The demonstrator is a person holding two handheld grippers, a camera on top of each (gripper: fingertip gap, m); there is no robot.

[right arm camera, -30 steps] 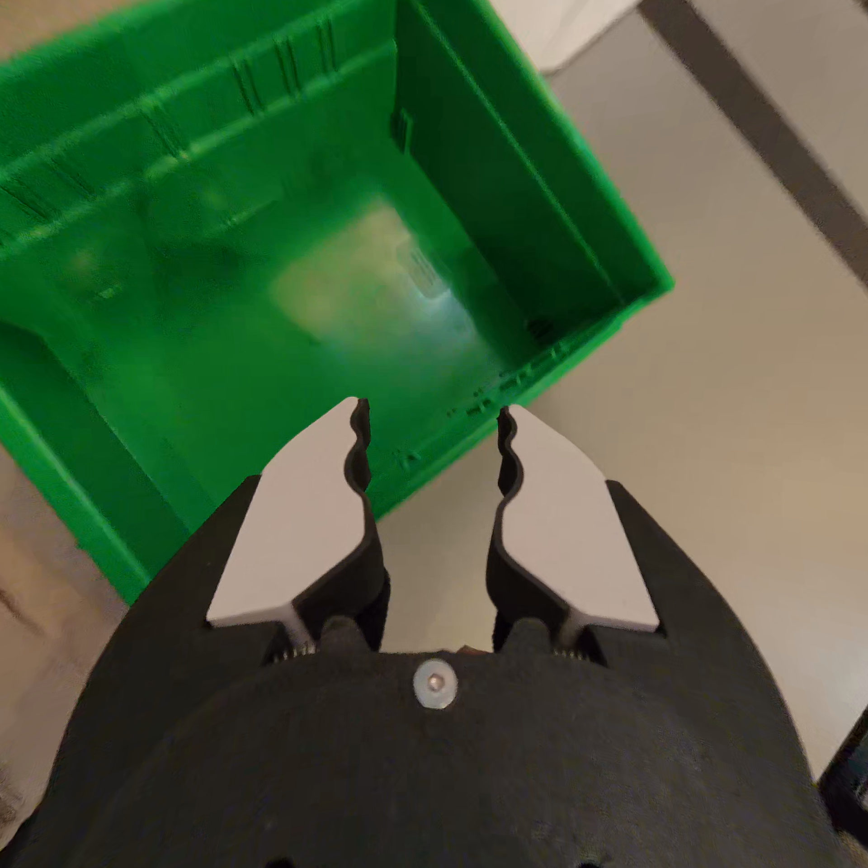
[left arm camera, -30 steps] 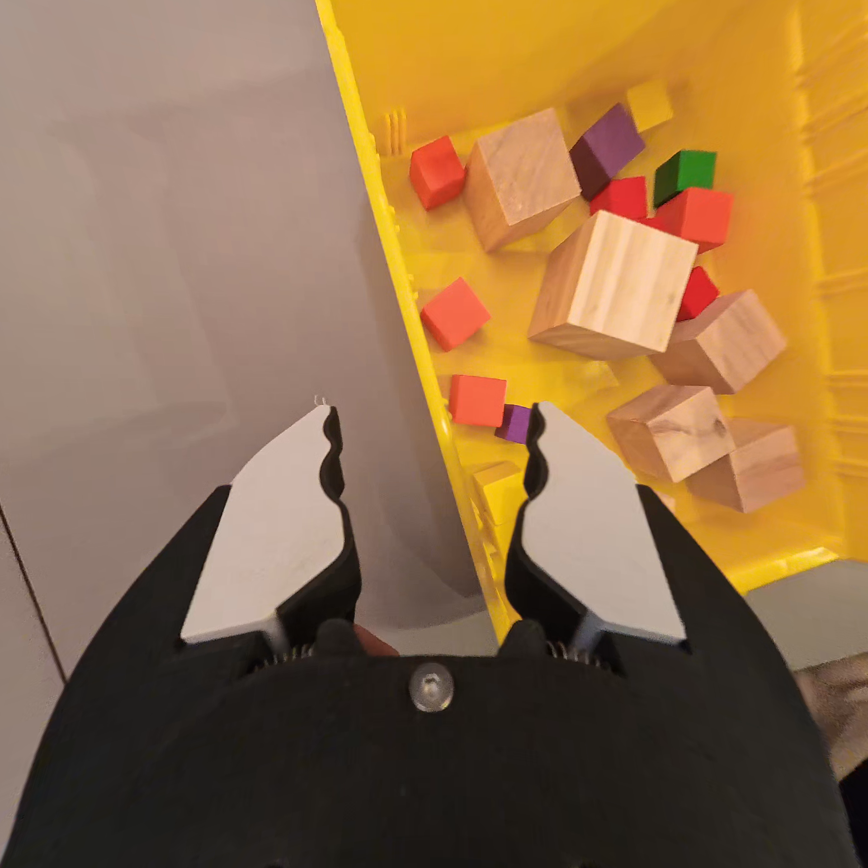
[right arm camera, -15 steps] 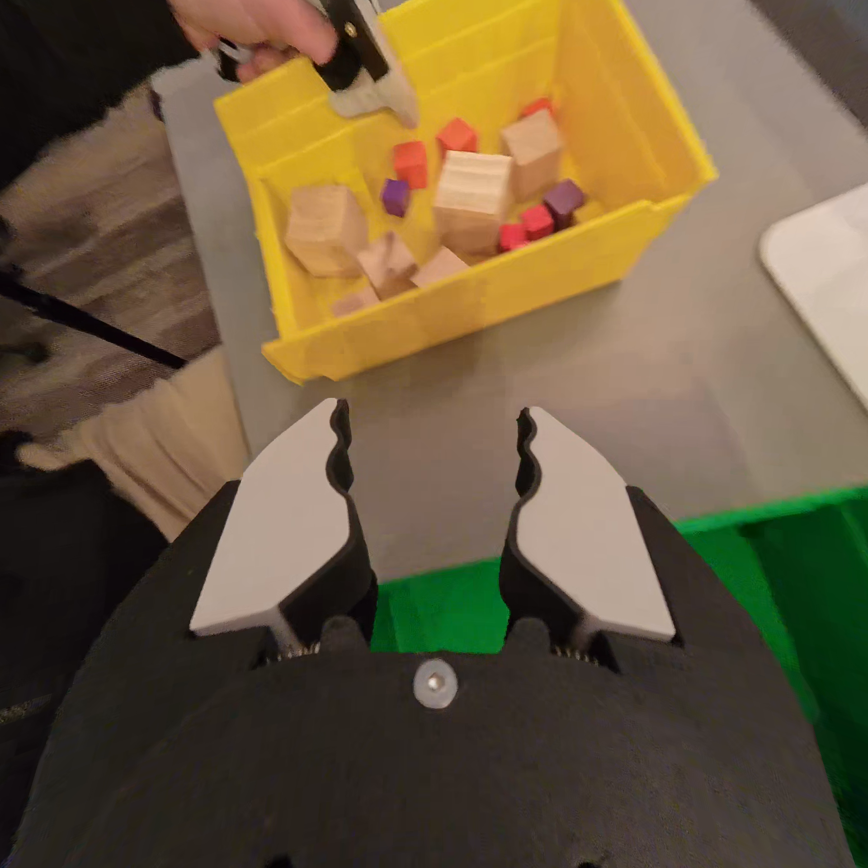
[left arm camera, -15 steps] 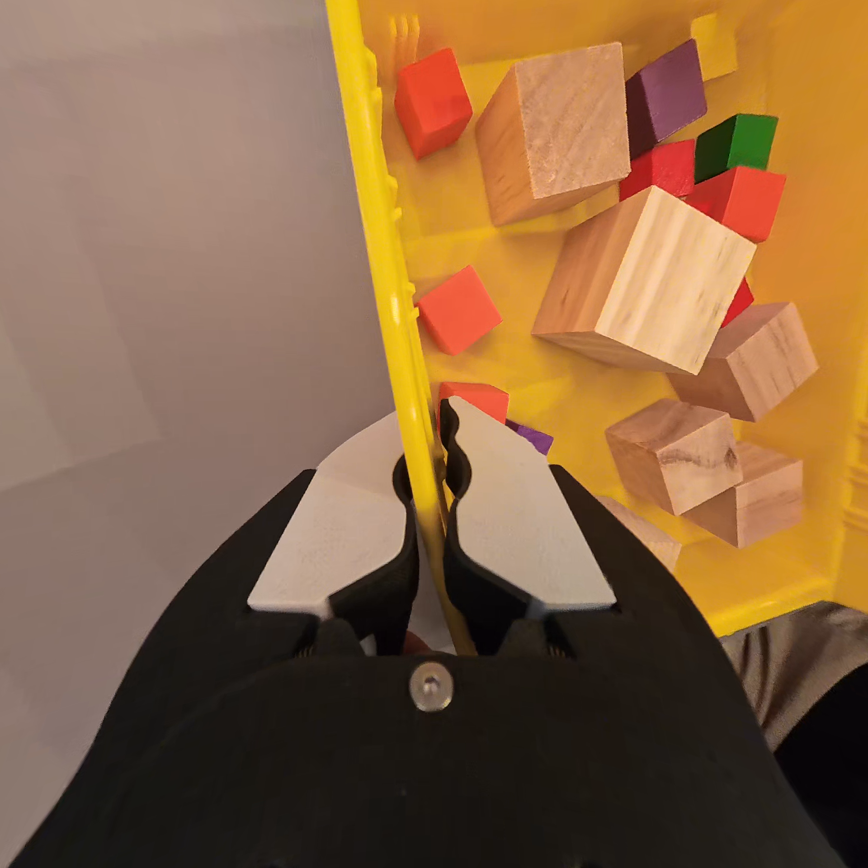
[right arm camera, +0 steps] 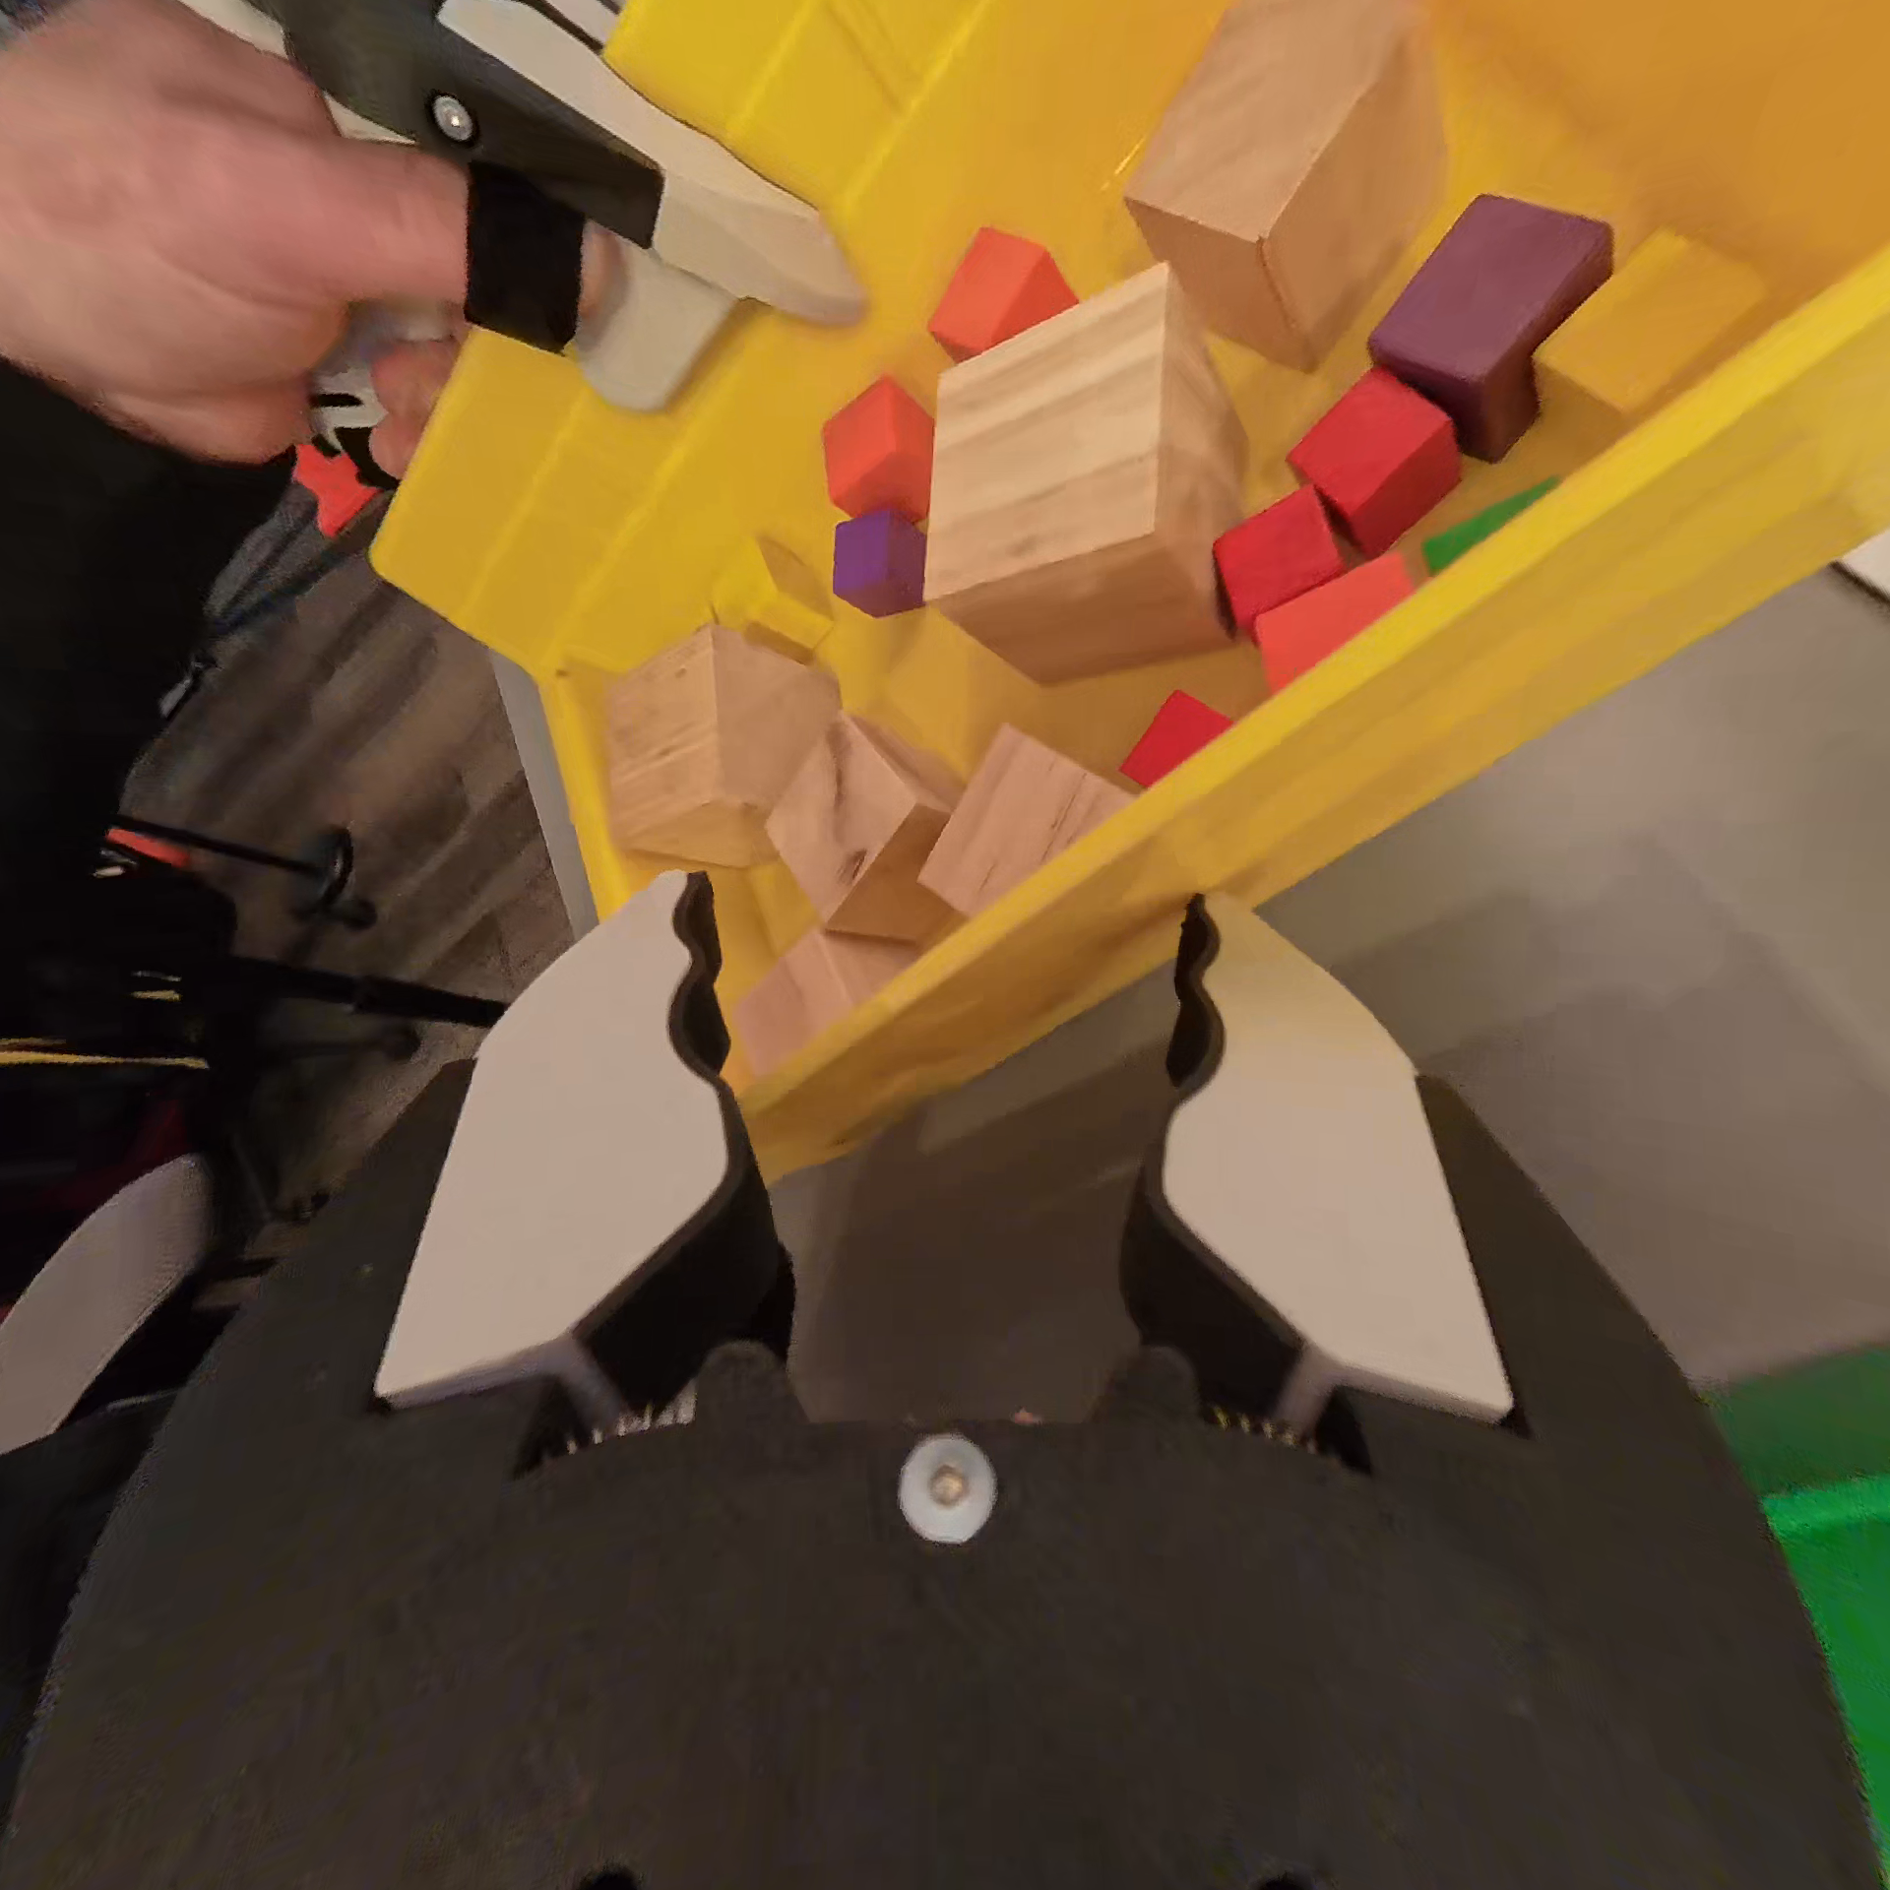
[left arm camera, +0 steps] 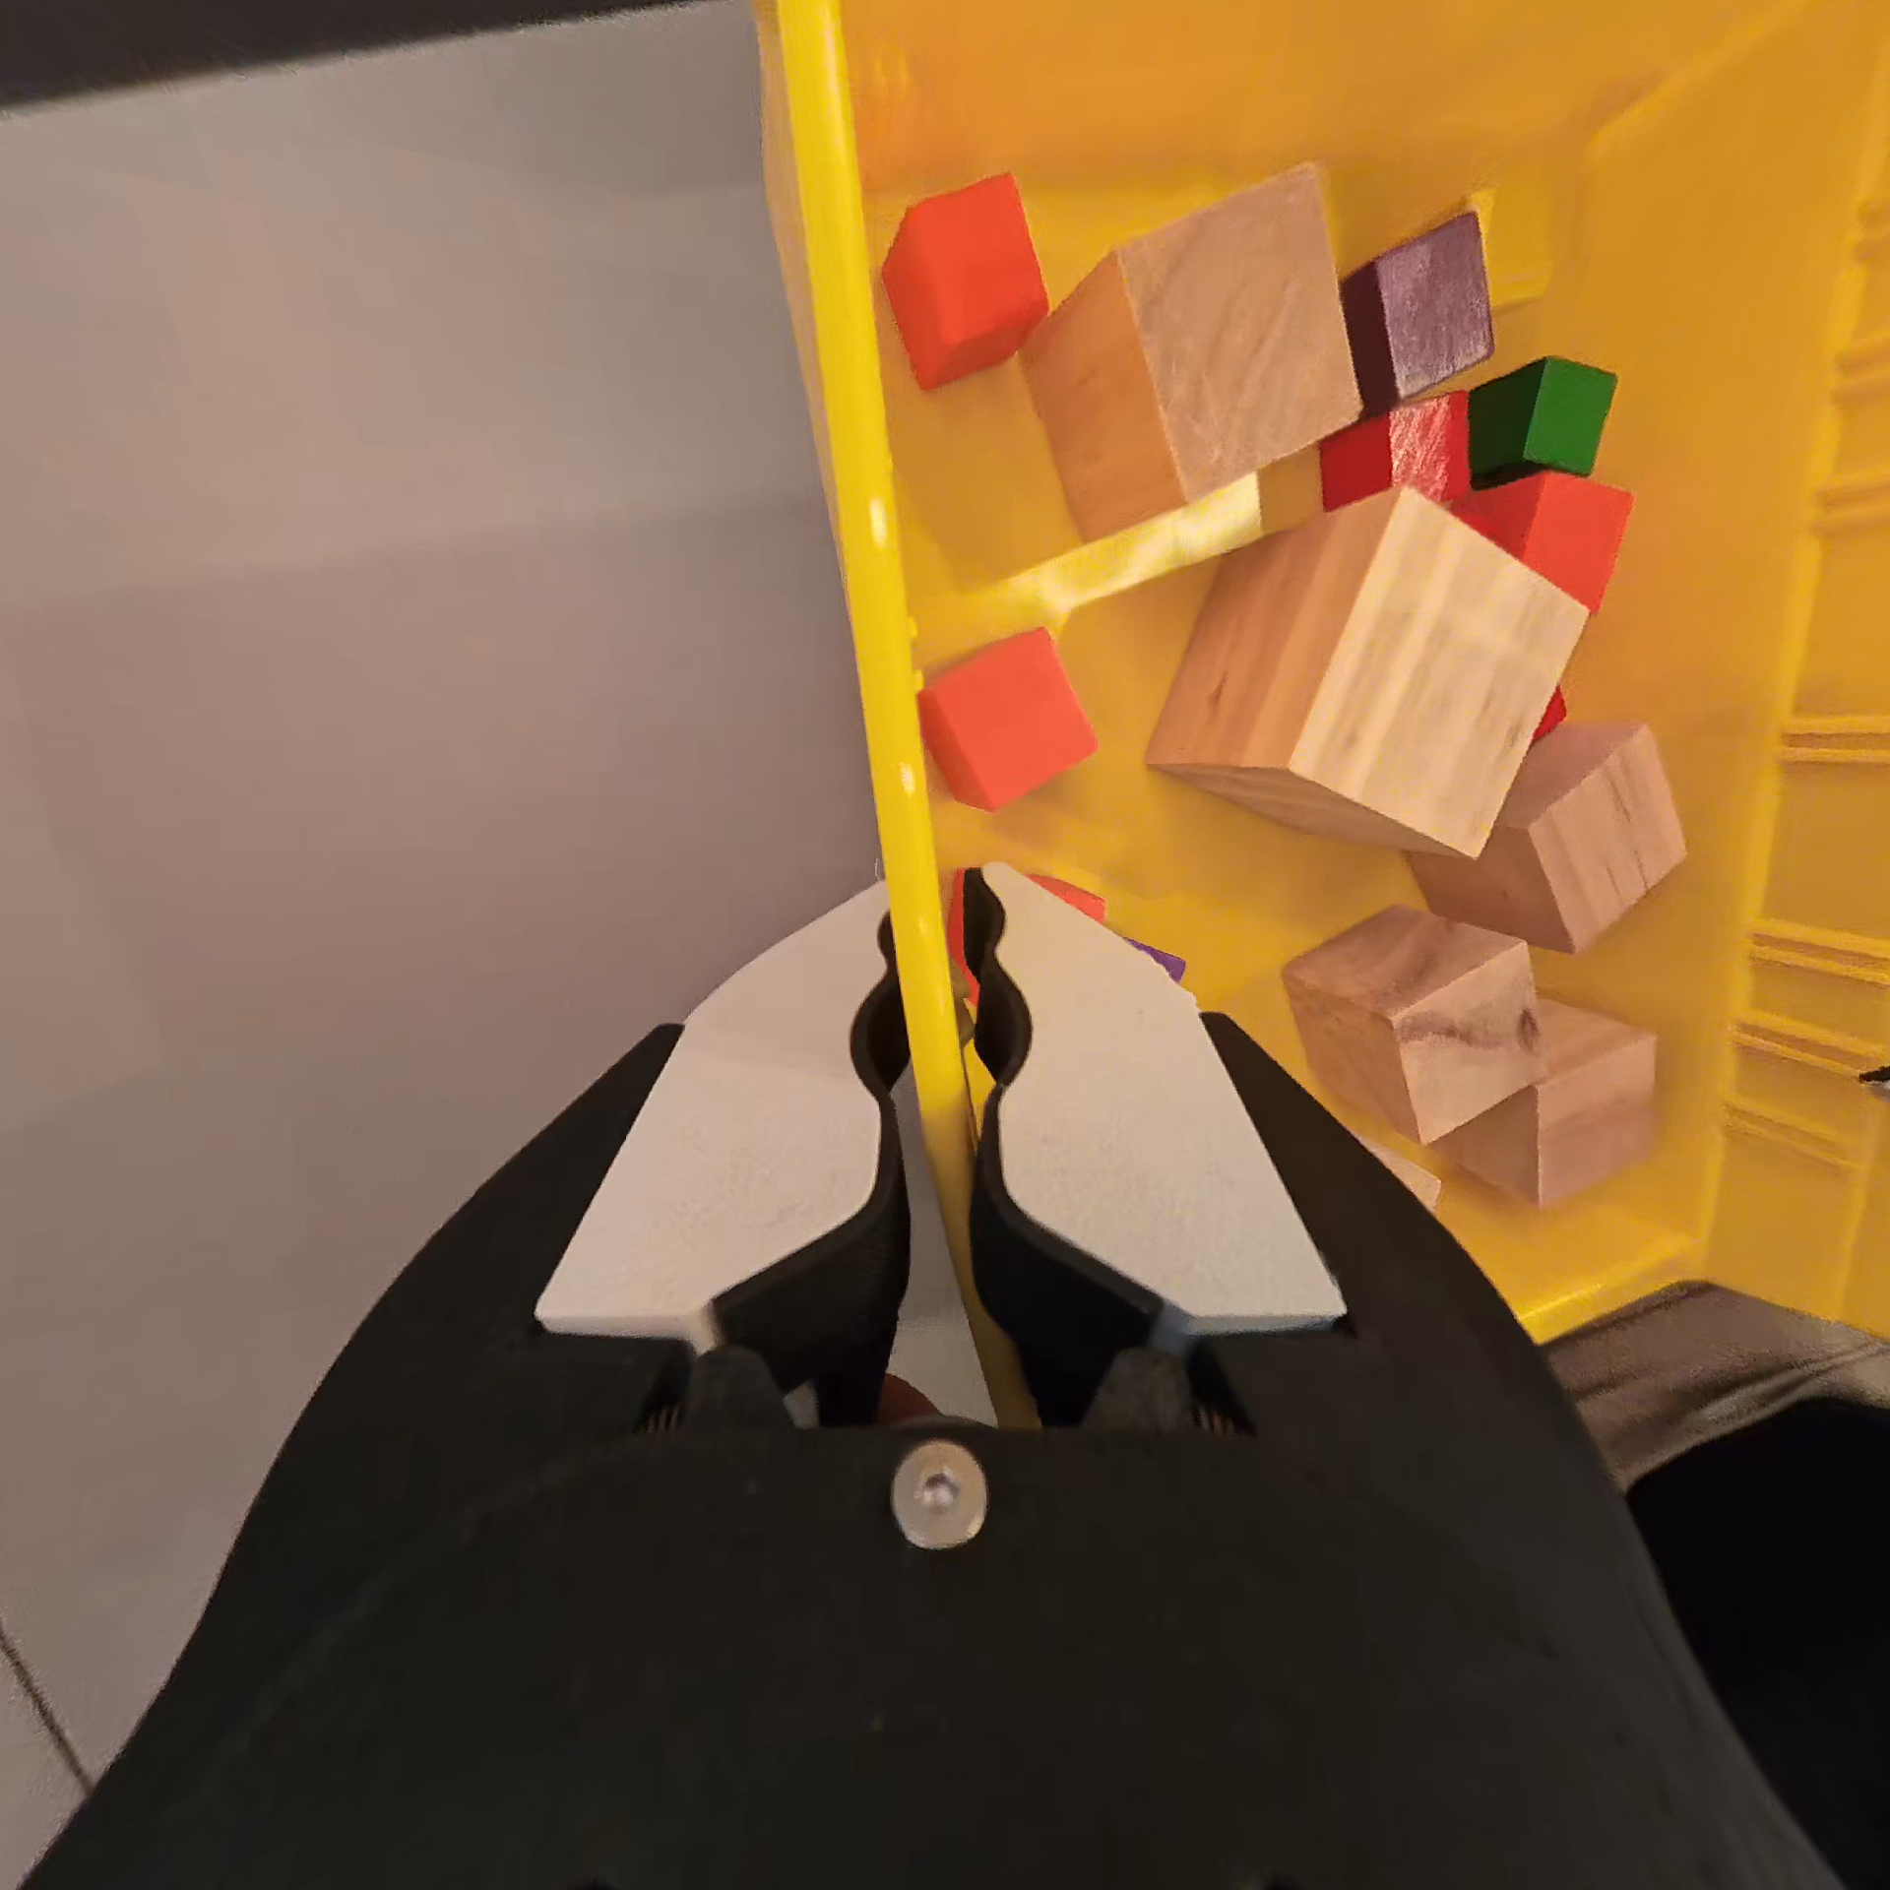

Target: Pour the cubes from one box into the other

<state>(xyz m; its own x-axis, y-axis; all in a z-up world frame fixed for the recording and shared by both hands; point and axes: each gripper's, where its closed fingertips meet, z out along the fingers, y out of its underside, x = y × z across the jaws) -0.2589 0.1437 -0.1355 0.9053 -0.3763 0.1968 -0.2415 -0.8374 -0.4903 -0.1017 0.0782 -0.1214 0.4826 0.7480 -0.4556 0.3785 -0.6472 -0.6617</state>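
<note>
The yellow box (left arm camera: 849, 409) holds several cubes: large pale wooden ones (left arm camera: 1370, 675) and small orange, red, purple and green ones. My left gripper (left arm camera: 933, 900) is shut on the box's side wall, one finger inside and one outside. It also shows in the right wrist view (right arm camera: 716, 266), held by a hand at the box's far wall. My right gripper (right arm camera: 943, 900) is open and empty. The box's near wall (right arm camera: 1432, 736) runs between its fingers, left finger over the inside, right finger outside. A corner of the green box (right arm camera: 1831, 1534) shows at the lower right.
The grey table top (right arm camera: 1585, 1023) lies between the yellow and green boxes. The table's edge and a wood-pattern floor with dark stands (right arm camera: 307, 972) are to the left of the yellow box. A person's hand (right arm camera: 184, 235) holds the left gripper.
My right gripper has moved from above the green box up to the yellow box, its open fingers now on either side of the near wall. My left gripper closed on the side wall and stays clamped.
</note>
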